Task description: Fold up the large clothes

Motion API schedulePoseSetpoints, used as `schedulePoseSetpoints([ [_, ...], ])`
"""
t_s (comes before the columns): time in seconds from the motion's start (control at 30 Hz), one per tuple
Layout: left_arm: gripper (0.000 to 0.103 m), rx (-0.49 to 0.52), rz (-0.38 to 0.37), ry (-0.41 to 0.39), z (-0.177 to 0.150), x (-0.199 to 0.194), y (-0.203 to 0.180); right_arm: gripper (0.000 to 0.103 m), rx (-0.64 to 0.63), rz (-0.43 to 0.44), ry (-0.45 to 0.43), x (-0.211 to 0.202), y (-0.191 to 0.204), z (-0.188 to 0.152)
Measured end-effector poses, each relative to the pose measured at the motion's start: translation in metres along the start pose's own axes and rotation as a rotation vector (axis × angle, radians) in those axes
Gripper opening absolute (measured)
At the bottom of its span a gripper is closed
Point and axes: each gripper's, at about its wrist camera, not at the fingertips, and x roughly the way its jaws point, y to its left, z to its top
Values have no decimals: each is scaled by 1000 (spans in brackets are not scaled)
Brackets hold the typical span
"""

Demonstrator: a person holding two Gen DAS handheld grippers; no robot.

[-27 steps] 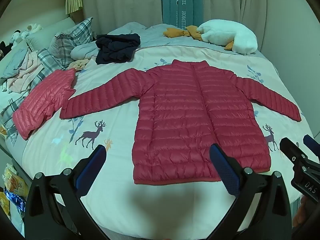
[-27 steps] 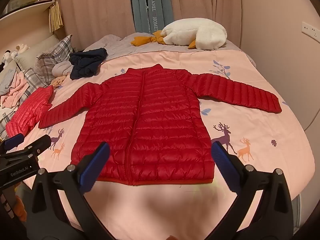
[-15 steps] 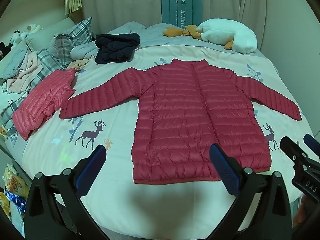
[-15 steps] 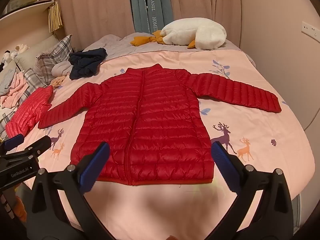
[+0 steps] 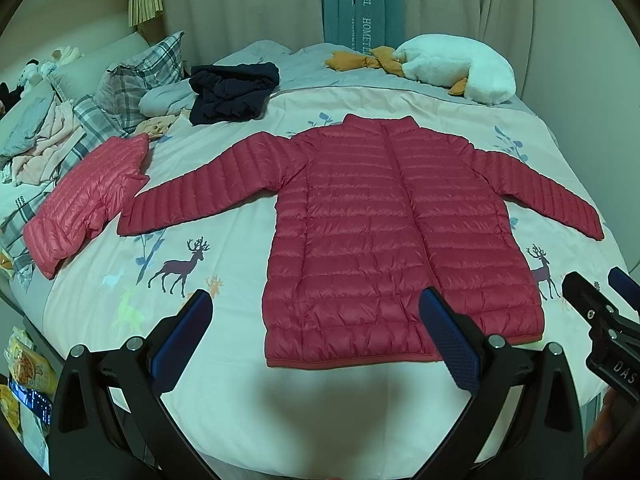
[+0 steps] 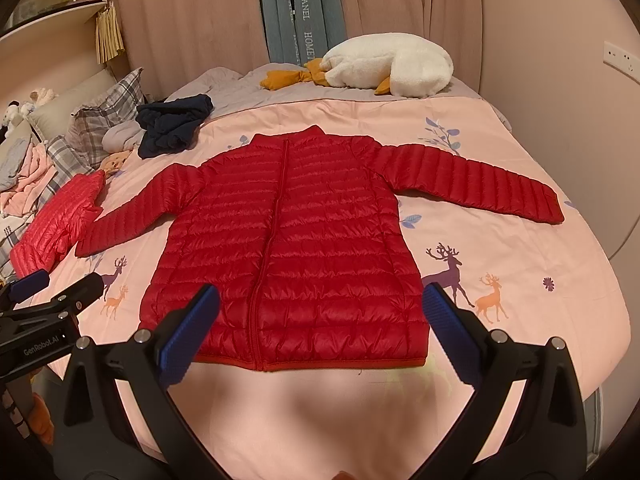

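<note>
A red quilted puffer jacket (image 5: 384,220) lies flat and zipped on the bed, collar away from me, both sleeves spread out; it also shows in the right wrist view (image 6: 296,240). My left gripper (image 5: 316,332) is open and empty, held above the bed just before the jacket's hem. My right gripper (image 6: 320,328) is open and empty, also just before the hem. Each gripper shows at the edge of the other's view.
A folded pink-red jacket (image 5: 84,200) lies at the bed's left edge. A dark navy garment (image 5: 232,92), plaid pillows (image 5: 136,80) and a white goose plush (image 5: 460,68) lie at the far side. The deer-print sheet (image 5: 180,272) covers the bed.
</note>
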Motion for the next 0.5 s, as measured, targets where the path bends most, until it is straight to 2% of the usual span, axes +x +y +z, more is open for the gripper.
schedulePoseSetpoints([
  [0.4,102,5,-16,-3,1,5,0,101,7,16,1,-3,5,0],
  [0.47,102,-16,-43,-7,3,8,4,101,34,97,1,8,-4,-2],
  [0.5,102,-37,-66,-3,4,11,8,101,63,189,11,14,-8,-3],
])
